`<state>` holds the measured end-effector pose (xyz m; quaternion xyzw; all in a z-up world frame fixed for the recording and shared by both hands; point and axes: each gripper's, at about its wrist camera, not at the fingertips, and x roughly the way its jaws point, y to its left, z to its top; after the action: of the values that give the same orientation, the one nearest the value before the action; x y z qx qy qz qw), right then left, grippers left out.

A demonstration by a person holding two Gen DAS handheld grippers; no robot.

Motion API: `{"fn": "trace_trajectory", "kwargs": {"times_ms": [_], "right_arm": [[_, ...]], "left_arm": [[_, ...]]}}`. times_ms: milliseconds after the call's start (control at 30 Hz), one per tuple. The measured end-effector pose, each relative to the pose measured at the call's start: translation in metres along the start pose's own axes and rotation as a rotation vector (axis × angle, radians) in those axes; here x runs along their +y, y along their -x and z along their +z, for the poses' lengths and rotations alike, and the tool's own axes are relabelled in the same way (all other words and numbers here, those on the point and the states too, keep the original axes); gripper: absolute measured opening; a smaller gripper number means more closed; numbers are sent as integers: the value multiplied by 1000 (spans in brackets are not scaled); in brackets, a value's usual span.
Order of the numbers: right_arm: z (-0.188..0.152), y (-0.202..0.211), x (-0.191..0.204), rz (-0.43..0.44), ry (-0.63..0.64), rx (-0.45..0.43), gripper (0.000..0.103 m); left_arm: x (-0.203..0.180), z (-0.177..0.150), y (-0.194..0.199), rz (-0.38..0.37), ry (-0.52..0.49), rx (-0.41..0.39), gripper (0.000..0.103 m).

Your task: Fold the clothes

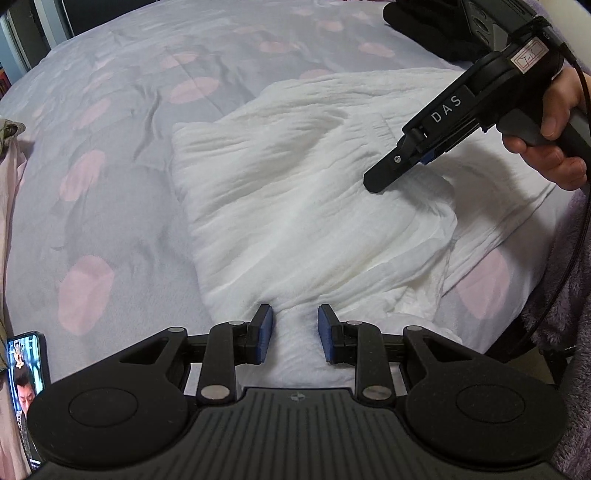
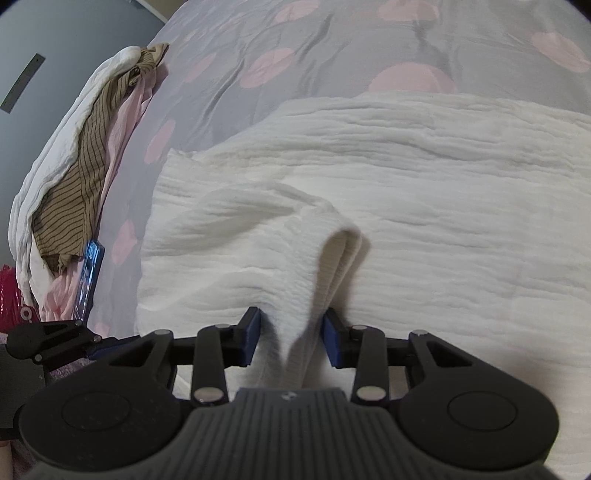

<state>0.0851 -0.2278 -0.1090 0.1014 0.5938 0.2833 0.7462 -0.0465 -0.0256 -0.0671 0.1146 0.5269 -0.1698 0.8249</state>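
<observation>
A white crinkled garment (image 1: 295, 206) lies partly folded on the bed. My left gripper (image 1: 294, 332) is open, its blue pads on either side of a bunched strip at the garment's near edge. My right gripper (image 2: 293, 338) is open too, with a raised ribbed fold of the same white garment (image 2: 424, 206) standing between its fingers. In the left wrist view the right gripper (image 1: 376, 182) comes in from the upper right, tip down on the cloth.
The grey bedspread (image 1: 129, 147) has pink spots. A pile of clothes (image 2: 85, 158), white, striped brown and pink, lies at the left bed edge. A phone (image 1: 26, 373) lies near it. A dark item (image 1: 424, 26) sits at the far right.
</observation>
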Motion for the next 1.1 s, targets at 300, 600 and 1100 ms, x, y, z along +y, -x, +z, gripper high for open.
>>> {"fn": "trace_trajectory", "kwargs": {"times_ms": [300, 600, 1100], "right_arm": [[-3, 13, 24, -67, 92, -24, 15], [-11, 66, 56, -137, 227, -88, 14], [14, 243, 3, -349, 131, -197, 14]], "left_arm": [[-2, 1, 3, 14, 4, -8, 25], [7, 4, 45, -2, 35, -77, 28], [-9, 49, 38, -14, -28, -101, 29]]}}
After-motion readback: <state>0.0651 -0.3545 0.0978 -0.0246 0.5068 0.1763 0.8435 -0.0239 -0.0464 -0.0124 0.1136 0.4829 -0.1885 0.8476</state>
